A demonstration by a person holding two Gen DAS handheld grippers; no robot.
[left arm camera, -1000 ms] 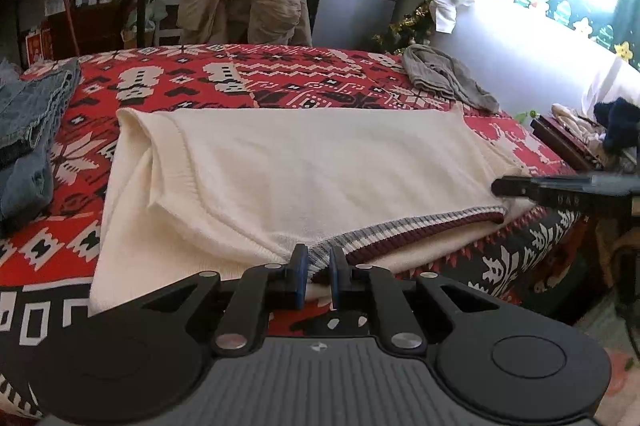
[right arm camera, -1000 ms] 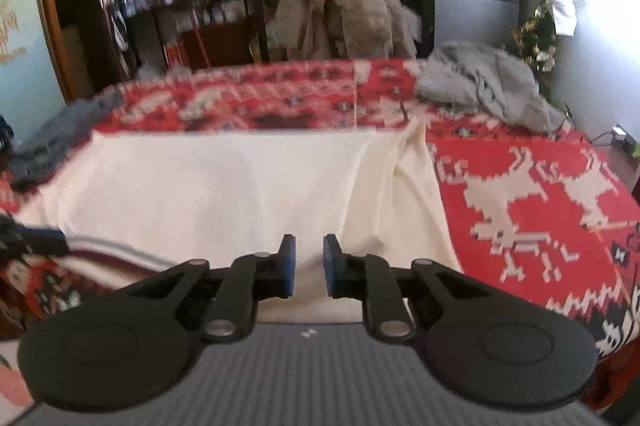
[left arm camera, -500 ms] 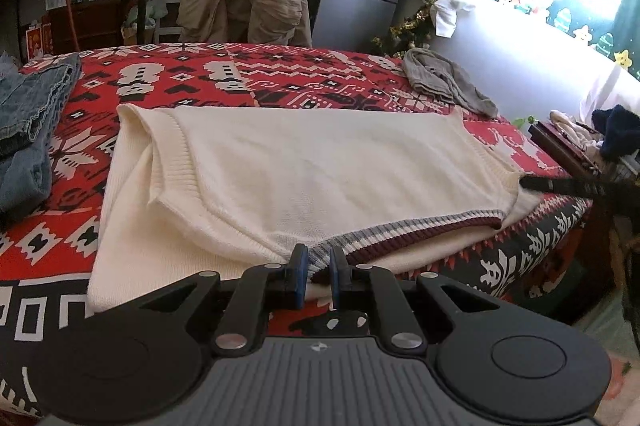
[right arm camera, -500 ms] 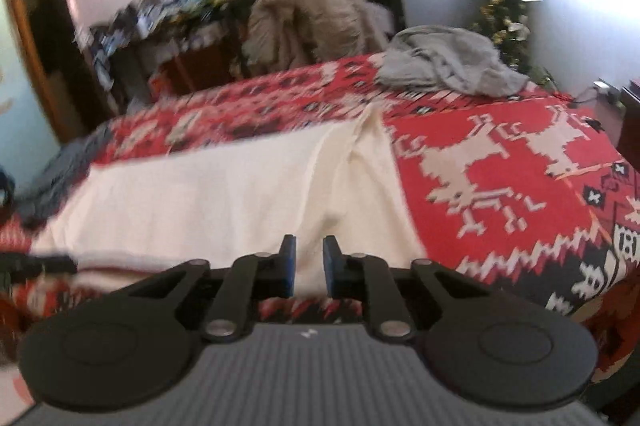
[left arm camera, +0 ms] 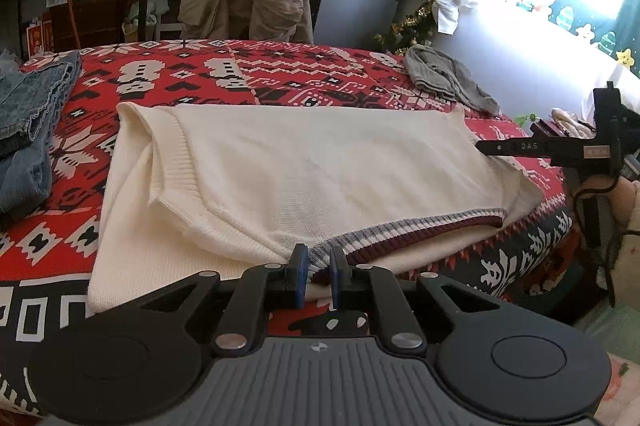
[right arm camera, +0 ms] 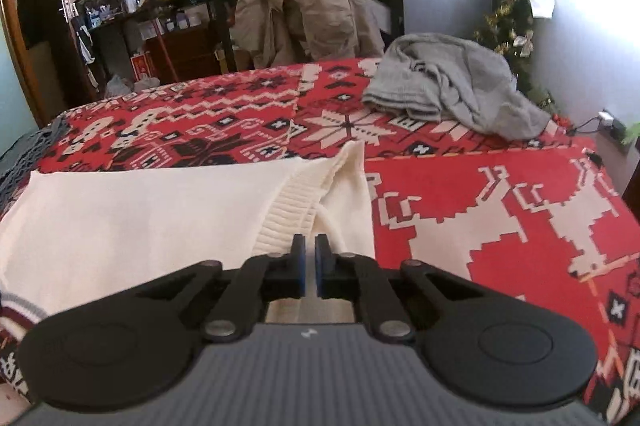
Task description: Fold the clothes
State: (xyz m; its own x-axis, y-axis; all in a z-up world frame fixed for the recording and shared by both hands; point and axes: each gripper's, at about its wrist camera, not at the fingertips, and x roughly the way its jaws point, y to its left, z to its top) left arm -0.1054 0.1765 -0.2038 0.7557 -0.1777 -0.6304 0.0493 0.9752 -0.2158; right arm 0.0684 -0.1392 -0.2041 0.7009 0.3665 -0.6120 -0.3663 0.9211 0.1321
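From the left wrist we see our left gripper [left arm camera: 316, 264] pinching the striped neckband of the cream sweater [left arm camera: 320, 170], which lies flat across the red patterned blanket [left arm camera: 280, 74] — soft, limp knit that will sag wherever it isn't held. From the right wrist, our right gripper [right arm camera: 309, 258] has its jaws nearly together on the ribbed cuff edge — a firmer band, the better hold.
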